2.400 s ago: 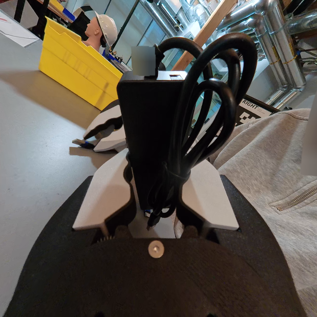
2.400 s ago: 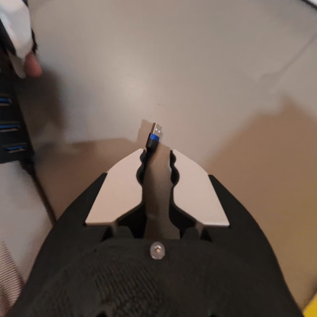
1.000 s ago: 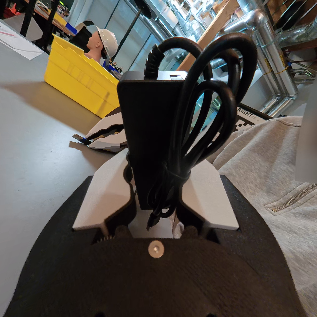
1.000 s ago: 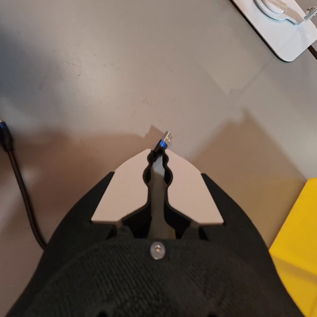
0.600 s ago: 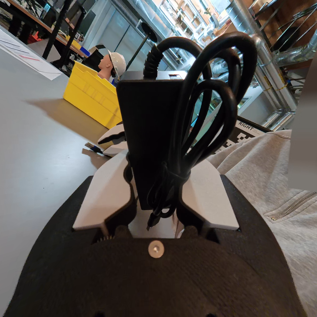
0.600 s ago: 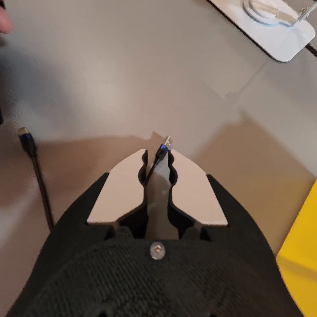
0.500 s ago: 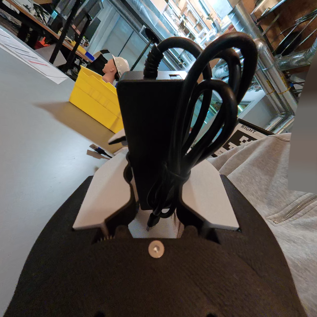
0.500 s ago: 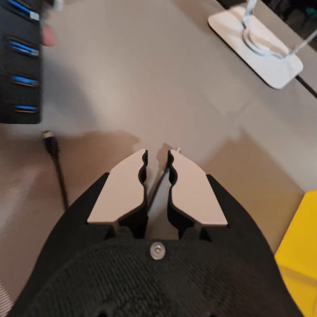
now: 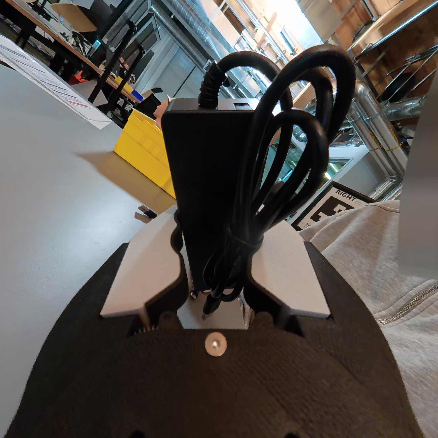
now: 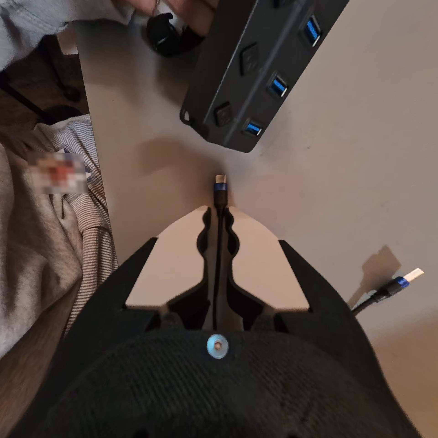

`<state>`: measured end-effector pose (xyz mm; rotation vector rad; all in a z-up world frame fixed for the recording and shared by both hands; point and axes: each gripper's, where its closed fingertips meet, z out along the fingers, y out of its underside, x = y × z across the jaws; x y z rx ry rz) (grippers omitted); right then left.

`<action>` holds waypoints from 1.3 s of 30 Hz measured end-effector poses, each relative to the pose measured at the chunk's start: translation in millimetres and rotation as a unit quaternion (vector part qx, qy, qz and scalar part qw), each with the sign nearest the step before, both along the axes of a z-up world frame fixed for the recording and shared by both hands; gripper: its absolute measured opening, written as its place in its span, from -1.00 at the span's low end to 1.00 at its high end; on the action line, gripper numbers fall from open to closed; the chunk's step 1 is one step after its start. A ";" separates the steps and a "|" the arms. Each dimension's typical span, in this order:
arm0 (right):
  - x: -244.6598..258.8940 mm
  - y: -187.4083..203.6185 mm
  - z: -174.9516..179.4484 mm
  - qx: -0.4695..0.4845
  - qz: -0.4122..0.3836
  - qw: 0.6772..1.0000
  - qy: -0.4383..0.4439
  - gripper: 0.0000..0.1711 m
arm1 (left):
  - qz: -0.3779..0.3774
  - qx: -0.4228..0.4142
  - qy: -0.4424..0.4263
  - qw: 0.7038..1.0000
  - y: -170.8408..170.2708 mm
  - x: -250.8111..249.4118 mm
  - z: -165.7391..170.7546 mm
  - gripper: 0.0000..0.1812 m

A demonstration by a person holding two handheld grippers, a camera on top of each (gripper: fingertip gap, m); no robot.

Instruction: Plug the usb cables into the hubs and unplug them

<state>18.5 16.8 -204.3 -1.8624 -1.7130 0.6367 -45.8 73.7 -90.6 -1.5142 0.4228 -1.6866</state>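
Note:
My left gripper (image 9: 220,220) is shut on a black USB hub (image 9: 208,177) with its black lead coiled and tied against it (image 9: 296,147), held upright above the table. In the right wrist view the hub (image 10: 256,71) hangs at the top with blue ports along its side. My right gripper (image 10: 218,208) is shut on a thin black cable just behind a small blue-ringed plug (image 10: 220,187) that points at the hub's lower end, a short gap away. A USB-A plug with a blue ring (image 10: 403,282) lies on the table to the right, also in the left wrist view (image 9: 144,209).
A yellow bin (image 9: 142,151) stands on the grey table (image 9: 47,189) behind the hub. A person's grey zipped top (image 9: 379,272) is close on the right, and clothing (image 10: 47,237) hangs past the table's left edge. A hand (image 10: 201,21) shows at the hub's upper end.
My right gripper opened and let the USB-A plug drop to the table. It swung left and closed on the cable behind the small plug, now facing the hub. My left gripper kept the hub.

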 end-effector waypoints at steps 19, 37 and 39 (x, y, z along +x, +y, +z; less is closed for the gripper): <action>49.6 65.8 139.6 -0.275 -0.101 0.829 0.476 -0.94 | 0.055 -0.003 -0.154 0.987 11.9 -46.4 33.7 -0.38; 71.2 123.0 63.5 -0.131 -0.316 0.891 0.299 -0.91 | 0.038 -0.012 -0.146 0.988 10.9 -35.0 29.1 -0.38; 73.7 125.6 60.7 -0.101 -0.324 0.898 0.280 -0.86 | 0.036 -0.013 -0.146 0.989 10.6 -34.1 28.9 -0.38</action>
